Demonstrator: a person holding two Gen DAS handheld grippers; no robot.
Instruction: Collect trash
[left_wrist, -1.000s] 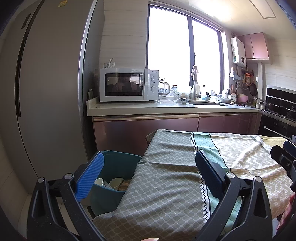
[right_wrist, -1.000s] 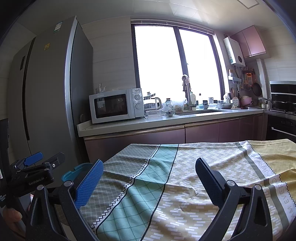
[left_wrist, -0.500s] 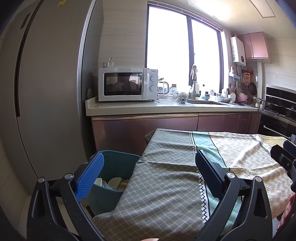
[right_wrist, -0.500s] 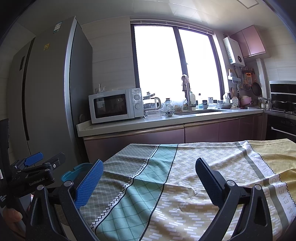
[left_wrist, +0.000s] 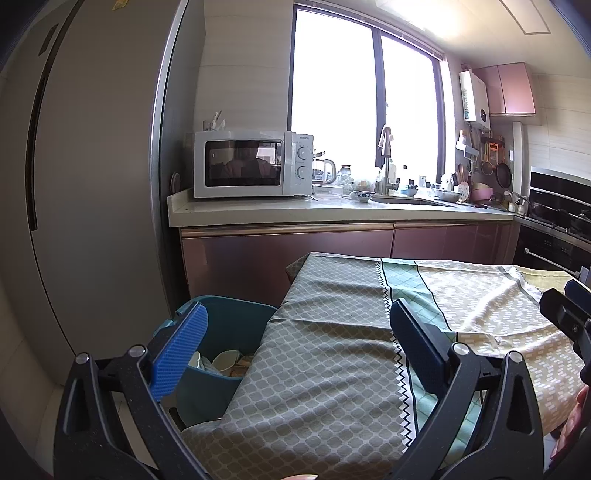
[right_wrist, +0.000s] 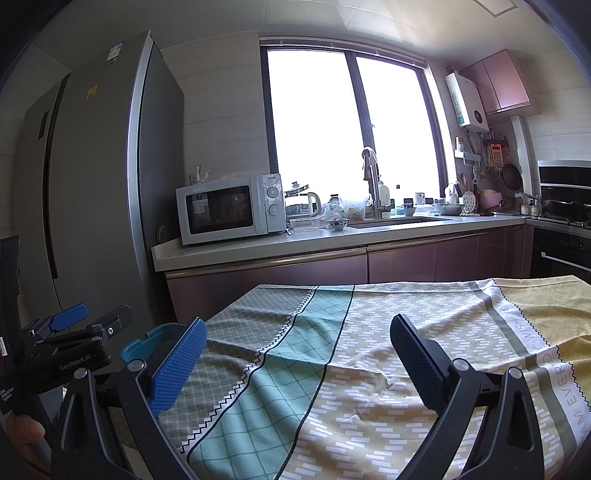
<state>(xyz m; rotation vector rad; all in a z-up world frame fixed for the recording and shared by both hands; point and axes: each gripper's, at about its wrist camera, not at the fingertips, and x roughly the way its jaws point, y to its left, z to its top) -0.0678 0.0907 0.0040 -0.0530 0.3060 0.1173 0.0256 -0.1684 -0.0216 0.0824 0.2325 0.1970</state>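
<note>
Both grippers are hovering over the cloth-covered counter (right_wrist: 369, 332), the left gripper (left_wrist: 295, 354) and right gripper (right_wrist: 295, 363) with fingers spread wide, holding nothing. Collected trash is lying in the blue bin (left_wrist: 236, 317) beside it; seemingly nothing remains, so the next move calls for a check.
</note>
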